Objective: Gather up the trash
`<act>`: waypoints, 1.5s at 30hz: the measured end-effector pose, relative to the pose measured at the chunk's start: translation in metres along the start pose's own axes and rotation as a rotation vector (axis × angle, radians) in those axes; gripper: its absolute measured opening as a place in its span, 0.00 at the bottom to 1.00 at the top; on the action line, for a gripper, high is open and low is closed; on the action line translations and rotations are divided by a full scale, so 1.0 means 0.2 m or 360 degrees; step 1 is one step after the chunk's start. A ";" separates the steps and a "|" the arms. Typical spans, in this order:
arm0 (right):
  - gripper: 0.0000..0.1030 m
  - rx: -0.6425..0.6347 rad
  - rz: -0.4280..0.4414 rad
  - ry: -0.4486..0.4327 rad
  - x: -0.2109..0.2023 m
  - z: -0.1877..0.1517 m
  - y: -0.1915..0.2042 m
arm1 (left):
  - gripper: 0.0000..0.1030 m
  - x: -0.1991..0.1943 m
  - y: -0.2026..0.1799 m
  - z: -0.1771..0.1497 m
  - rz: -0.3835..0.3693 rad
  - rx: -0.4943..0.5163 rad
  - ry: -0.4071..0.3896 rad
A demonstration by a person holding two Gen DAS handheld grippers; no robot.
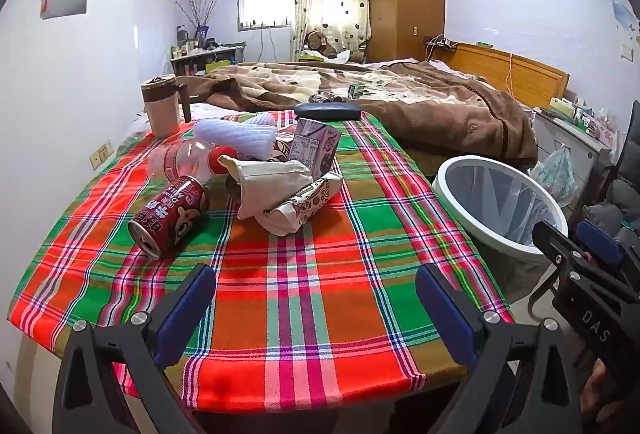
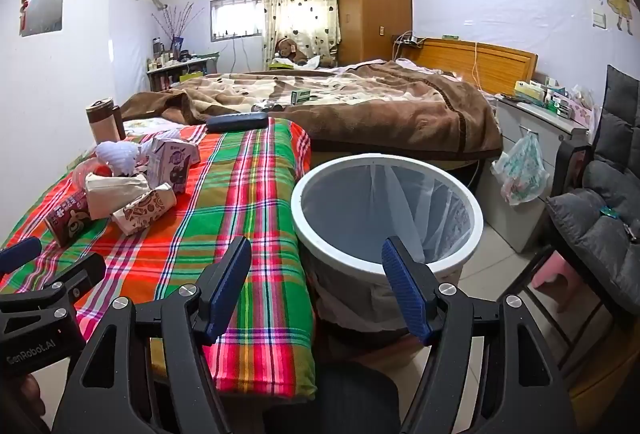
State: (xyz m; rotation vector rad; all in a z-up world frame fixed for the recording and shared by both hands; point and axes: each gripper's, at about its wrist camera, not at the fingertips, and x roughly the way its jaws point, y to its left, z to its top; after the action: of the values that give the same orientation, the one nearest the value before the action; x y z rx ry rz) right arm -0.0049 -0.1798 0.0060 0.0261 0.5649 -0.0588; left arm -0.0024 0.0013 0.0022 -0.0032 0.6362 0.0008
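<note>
Plaid red-green cloth-covered table (image 1: 320, 274) carries trash pile near far left corner. White round lined bin (image 2: 384, 262) stands off table's right edge, nothing visible inside. Beige paper bag (image 1: 276, 182) mid-pile; patterned wrapper (image 1: 304, 206) touching it; red drink can (image 1: 172, 214) on its side, leftmost; purple carton (image 1: 316, 146) upright behind. Left gripper (image 1: 316, 298) and right gripper (image 2: 316, 282): jaws apart, holding nothing.

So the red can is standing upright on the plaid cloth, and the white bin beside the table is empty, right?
Not quite. The red can lies on its side on the plaid cloth, as the left wrist view shows. The white bin beside the table does look empty.
</note>
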 end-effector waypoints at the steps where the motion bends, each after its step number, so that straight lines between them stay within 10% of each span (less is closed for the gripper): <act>1: 0.67 -0.0001 -0.0001 0.0000 0.00 0.00 0.00 | 0.98 0.00 0.00 0.00 0.0001 -0.0001 0.0000; 45: 0.67 -0.0007 -0.0003 -0.0009 -0.02 0.01 0.01 | 0.98 -0.02 0.00 0.00 -0.0004 -0.0011 -0.0004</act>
State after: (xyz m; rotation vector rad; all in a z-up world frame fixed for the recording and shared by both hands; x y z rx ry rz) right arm -0.0069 -0.1782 0.0090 0.0209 0.5592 -0.0596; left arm -0.0065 0.0014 0.0048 -0.0105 0.6339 0.0008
